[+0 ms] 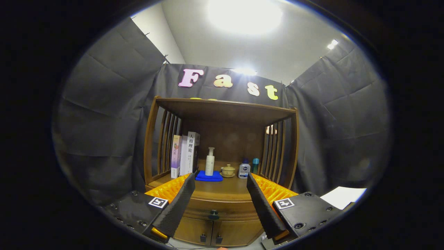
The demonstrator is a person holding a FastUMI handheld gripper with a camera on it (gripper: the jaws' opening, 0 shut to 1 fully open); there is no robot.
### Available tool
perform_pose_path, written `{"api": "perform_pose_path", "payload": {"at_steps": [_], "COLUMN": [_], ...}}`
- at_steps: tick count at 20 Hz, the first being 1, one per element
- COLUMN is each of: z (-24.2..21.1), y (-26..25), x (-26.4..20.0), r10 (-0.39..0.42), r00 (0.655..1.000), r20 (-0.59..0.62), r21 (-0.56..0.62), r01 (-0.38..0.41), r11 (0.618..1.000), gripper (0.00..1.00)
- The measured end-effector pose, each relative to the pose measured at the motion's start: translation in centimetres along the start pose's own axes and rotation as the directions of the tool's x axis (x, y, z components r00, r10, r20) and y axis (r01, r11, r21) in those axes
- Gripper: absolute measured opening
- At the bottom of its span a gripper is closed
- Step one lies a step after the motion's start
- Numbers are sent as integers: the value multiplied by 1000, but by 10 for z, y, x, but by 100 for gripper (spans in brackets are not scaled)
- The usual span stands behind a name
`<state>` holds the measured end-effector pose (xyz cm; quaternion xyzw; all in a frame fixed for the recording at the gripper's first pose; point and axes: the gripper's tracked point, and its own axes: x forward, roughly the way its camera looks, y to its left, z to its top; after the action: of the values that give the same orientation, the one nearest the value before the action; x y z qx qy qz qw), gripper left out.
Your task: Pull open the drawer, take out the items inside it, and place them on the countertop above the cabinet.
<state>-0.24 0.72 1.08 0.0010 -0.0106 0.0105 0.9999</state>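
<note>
Claw (pixel 221 180) stands wide open, nothing between its fingers and nothing in its hold. It sits well back from the wooden cabinet (pixel 222 166), facing it roughly square on.

Drawer (pixel 222 208) is shut; I judge the task not yet begun. It runs as a curved band just under the counter (pixel 225 190), with a small dark knob (pixel 213 214) at its middle, seen between and below the fingertips. Two small doors (pixel 215 231) sit beneath it.

Already on the counter, beyond the fingers: upright books (pixel 185 153), a white pump bottle (pixel 210 161) standing on a blue cloth (pixel 208 176), a small lidded cup on a saucer (pixel 228 171), a white bottle with a blue cap (pixel 244 169), a teal container (pixel 255 165).

Risks as I see them:
- The knob is small; a wide-open approach that arrives off-centre could let the pads slip off it, or push the drawer front instead of pulling.
- Too high an approach, and the fingers meet the counter edge.
- The back of the counter is crowded; placing items far in could topple the pump bottle. The front strip looks freer.

Hard to make out:
- Drawer contents are hidden entirely.
- The knob's shape is too small and dark to read.
- The cabinet's foot is cut off behind the fingers.
</note>
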Motion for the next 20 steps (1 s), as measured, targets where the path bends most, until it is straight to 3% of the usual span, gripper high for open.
{"api": "perform_pose_path", "payload": {"at_steps": [20], "z": [-4], "y": [-9], "x": [6], "r10": [-77], "r00": [997], "r20": [-17], "r21": [23], "r01": [77], "r11": [997], "gripper": [96]}}
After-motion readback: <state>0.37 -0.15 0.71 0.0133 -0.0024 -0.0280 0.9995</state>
